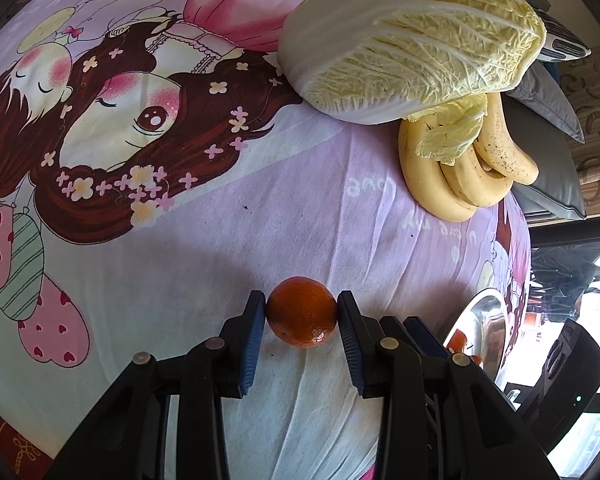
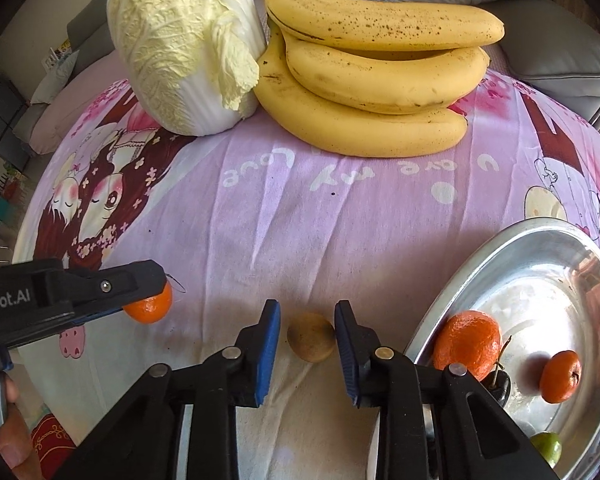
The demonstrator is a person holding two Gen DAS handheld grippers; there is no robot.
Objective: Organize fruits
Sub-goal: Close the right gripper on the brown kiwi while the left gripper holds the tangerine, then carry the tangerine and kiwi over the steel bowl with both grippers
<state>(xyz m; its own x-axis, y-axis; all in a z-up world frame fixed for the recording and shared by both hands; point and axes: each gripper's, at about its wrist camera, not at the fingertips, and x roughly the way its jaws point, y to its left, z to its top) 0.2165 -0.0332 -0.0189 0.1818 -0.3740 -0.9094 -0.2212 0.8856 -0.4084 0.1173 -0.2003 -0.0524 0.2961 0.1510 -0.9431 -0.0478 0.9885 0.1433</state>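
Lifting the mandarin straight up before carrying it toward the metal tray looks like the way to do this step well: the left hand-held gripper pinches it across its widest part with both blue pads pressed against the skin, so a steady squeeze without more force should spare the soft fruit. It sits low over the cartoon-print cloth, well to the left of the tray. Between that mandarin and the tray lies a small brownish fruit, possibly a kiwi, framed by the right hand-held gripper, whose fingers are spread with a gap on either side, not touching. The tray already holds two mandarins, a dark fruit and a green one. The bananas and napa cabbage lie beyond the tray, farther back.
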